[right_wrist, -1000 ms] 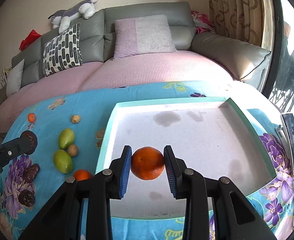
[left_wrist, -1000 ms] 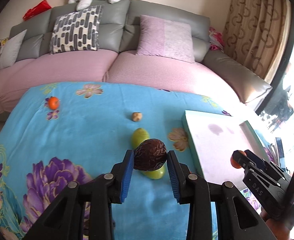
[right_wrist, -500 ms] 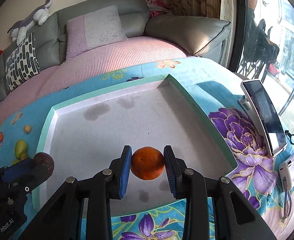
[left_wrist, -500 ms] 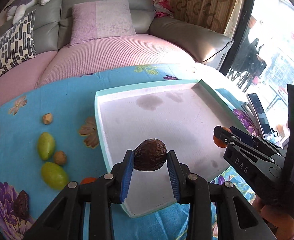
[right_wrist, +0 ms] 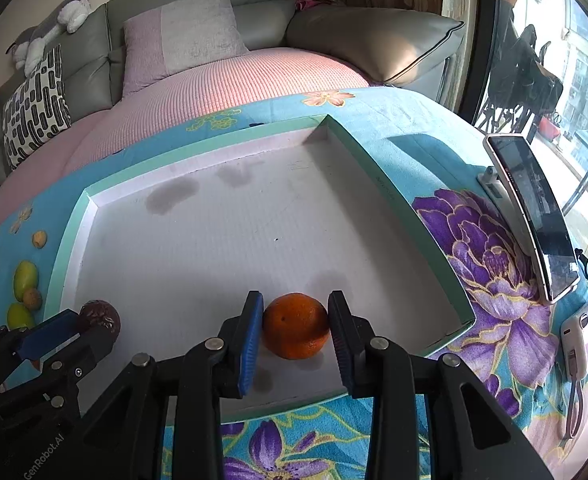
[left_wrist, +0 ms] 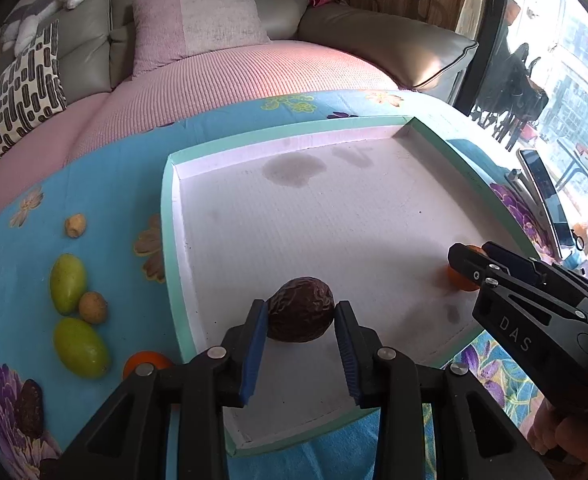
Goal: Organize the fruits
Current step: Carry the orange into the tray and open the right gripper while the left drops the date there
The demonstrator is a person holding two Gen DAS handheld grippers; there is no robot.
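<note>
Through the left wrist, my left gripper (left_wrist: 299,346) has swung from the loose fruit to the shallow white tray with mint-green rim (left_wrist: 168,216); its blue pads flank the wrinkled dark-brown fruit (left_wrist: 299,315), seemingly resting on the tray floor, grip perhaps slackening.

Through the right wrist, my right gripper (right_wrist: 295,338) has lowered the round orange (right_wrist: 296,326) onto the tray's near edge, pads close around it. Both fruits look ready for release.

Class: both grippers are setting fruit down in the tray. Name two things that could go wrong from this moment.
1. The orange is round and the tray floor is smooth, so it may roll when the right gripper lets go.
2. The left gripper sits near the tray's front wall; pulling back low could catch the rim or nudge the brown fruit.
</note>
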